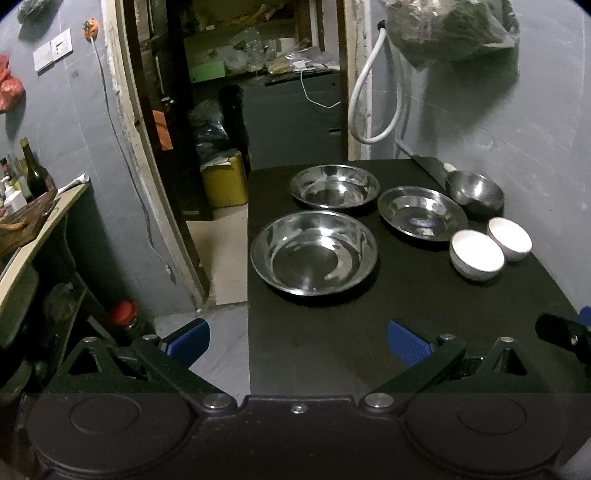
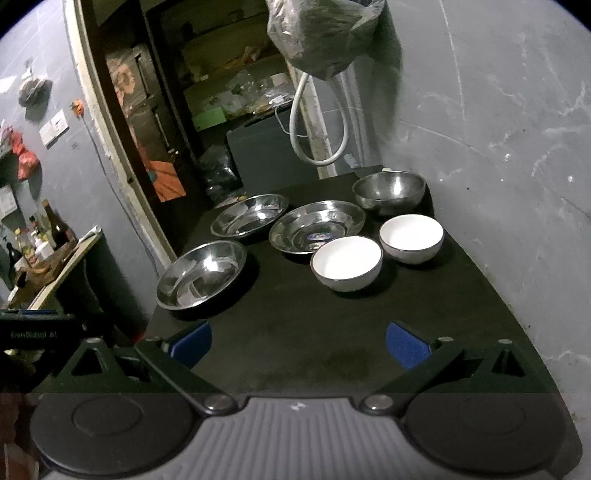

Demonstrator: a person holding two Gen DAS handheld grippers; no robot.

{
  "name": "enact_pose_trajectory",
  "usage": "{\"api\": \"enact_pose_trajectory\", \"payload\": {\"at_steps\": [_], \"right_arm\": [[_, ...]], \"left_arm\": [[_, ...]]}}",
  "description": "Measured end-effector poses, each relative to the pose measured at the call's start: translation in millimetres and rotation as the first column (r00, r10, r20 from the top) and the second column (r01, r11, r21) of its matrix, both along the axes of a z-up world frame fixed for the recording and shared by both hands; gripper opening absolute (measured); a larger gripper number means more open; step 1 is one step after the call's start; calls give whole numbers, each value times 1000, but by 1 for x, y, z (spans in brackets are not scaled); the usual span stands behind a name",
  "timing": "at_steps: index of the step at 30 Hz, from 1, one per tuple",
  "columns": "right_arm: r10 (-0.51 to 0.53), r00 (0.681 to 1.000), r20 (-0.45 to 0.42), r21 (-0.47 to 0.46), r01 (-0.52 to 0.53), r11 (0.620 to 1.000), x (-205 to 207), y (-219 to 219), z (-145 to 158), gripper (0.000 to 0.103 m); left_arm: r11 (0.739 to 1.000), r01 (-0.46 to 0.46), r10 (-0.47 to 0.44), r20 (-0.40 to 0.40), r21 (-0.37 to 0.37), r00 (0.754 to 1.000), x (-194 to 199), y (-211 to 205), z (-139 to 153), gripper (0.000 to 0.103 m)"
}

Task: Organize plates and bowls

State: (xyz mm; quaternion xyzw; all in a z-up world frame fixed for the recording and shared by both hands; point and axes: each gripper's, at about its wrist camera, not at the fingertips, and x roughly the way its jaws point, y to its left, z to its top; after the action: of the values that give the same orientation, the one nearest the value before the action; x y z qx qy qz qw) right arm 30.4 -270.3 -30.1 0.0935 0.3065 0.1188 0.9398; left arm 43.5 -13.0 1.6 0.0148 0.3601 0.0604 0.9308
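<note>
On the black table lie three shallow steel plates: a near one, a far one and a right one. A steel bowl stands at the back right. Two white bowls stand near the right edge, one nearer, one farther. My left gripper is open and empty at the table's front left edge. My right gripper is open and empty over the front of the table.
A grey wall runs along the table's right side, with a hanging plastic bag and a white hose above the back. A doorway opens behind the table. A side counter with bottles stands at the left. A red-capped jar is on the floor.
</note>
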Motion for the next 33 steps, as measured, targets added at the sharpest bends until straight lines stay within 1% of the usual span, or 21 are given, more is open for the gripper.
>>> {"api": "enact_pose_trajectory", "payload": {"at_steps": [6, 10, 15, 17, 21, 24, 26, 29, 31, 33], "right_arm": [[-37, 999, -19, 23, 37, 999, 12, 13, -6, 103], [-74, 997, -30, 25, 75, 997, 30, 38, -8, 103], [-150, 988, -47, 30, 152, 988, 71, 76, -5, 103], [-177, 982, -63, 58, 181, 982, 93, 89, -5, 103], [-218, 973, -78, 134, 227, 965, 139, 111, -6, 101], [-240, 967, -83, 153, 251, 956, 169, 127, -11, 97], [-265, 960, -91, 142, 276, 951, 186, 135, -15, 95], [-283, 952, -114, 153, 298, 942, 214, 142, -23, 90], [-290, 946, -144, 166, 312, 936, 231, 145, -30, 83], [-295, 940, -173, 185, 325, 927, 245, 147, -37, 79]], "left_arm": [[1000, 31, -31, -7, -3, 999, 43, 23, 6, 102], [996, 91, -91, -17, -10, 996, 87, 49, 2, 102], [980, 195, -195, 2, -36, 981, 167, 87, -5, 102], [970, 239, -238, 20, -42, 971, 206, 101, -13, 102], [955, 292, -292, 9, -54, 956, 274, 116, -28, 102], [946, 312, -316, -28, -92, 948, 319, 122, -42, 102], [942, 314, -325, -92, -115, 941, 349, 122, -53, 102], [941, 314, -330, -135, -129, 934, 374, 121, -67, 102], [939, 319, -337, -156, -126, 929, 387, 118, -74, 101], [938, 321, -341, -178, -132, 923, 398, 118, -79, 96]]}}
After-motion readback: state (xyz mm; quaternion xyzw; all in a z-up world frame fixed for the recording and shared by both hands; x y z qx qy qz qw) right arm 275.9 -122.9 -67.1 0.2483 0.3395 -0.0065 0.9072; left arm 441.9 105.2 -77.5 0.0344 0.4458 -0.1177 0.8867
